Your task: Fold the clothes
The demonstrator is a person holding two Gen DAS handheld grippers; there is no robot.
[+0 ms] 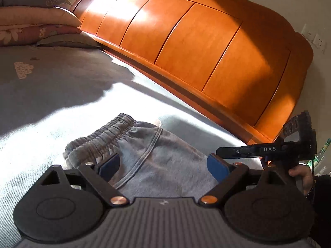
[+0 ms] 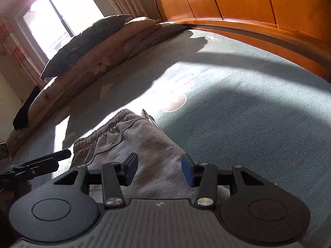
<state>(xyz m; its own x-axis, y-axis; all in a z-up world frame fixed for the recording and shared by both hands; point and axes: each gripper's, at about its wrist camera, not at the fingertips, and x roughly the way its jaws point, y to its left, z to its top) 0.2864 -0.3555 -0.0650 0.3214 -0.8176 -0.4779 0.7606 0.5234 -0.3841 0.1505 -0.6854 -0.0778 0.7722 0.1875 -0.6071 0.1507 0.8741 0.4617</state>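
Left gripper (image 1: pixel 163 165): black linkage arms, blue pads, copper-coloured pivot screws, ribbed grey body; right gripper (image 2: pixel 159 170) alike, silver screws; lower right, a dark sleeve (image 1: pixel 322 188).

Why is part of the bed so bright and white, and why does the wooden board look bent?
Left wrist view: sunlight bleaches the bedsheet white beyond the grey shorts, with glare on the headboard. Right wrist view: the window is washed out. Both views: the fisheye lens curves the straight headboard.

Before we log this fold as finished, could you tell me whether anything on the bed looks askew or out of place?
Nothing stands out: the grey trousers lie folded on the bedsheet, and the pillows sit stacked.
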